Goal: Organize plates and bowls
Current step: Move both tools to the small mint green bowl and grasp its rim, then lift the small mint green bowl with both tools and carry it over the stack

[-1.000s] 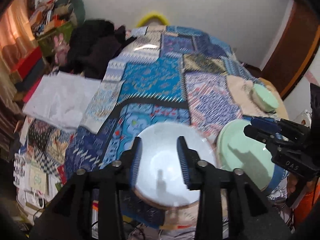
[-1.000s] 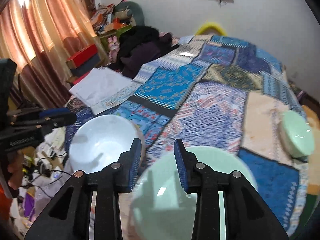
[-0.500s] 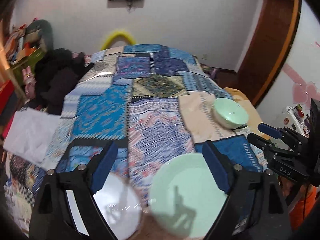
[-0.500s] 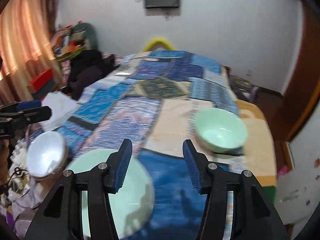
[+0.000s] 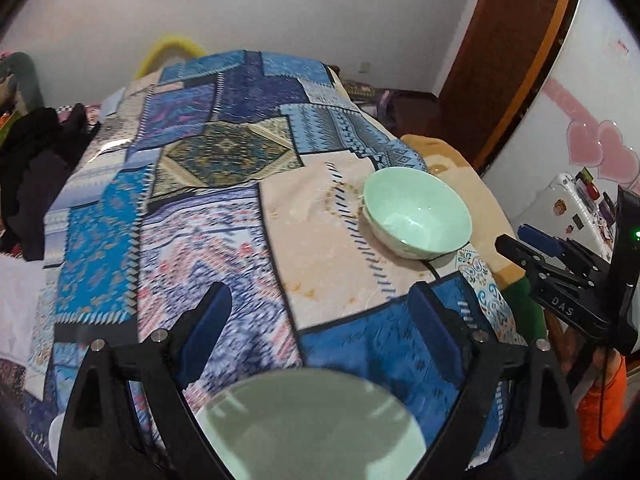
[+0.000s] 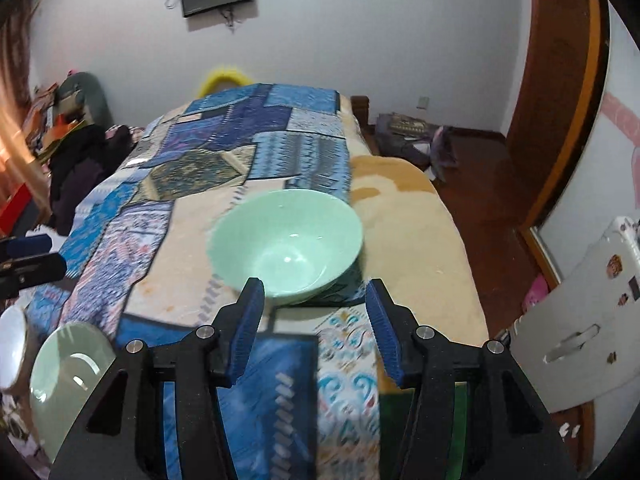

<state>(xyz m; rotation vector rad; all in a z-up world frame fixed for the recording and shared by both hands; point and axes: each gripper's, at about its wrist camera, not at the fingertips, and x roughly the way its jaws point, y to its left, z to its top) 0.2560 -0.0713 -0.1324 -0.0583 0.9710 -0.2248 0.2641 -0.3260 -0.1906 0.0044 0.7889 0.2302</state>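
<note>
A pale green bowl [image 6: 286,242] stands upright on the patchwork bedspread [image 6: 168,216], just ahead of my open, empty right gripper [image 6: 314,308]. It also shows in the left wrist view [image 5: 418,212], far right. A pale green plate [image 5: 310,426] lies flat directly below my wide-open, empty left gripper [image 5: 320,320]; it also shows in the right wrist view [image 6: 66,380] at lower left. A white bowl [image 6: 12,346] sits at the left edge beside the plate. The right gripper [image 5: 532,246] shows at right in the left wrist view.
The bed [image 5: 224,152] drops off on its right side to a wooden floor [image 6: 492,208]. Dark clothes [image 5: 36,168] lie on the left. A white appliance [image 6: 580,320] stands at right, with a wooden door frame [image 6: 560,92] behind.
Both grippers swung right across the bed and opened wider. The green plate slid under the left gripper. The green bowl came close in front of the right gripper.
</note>
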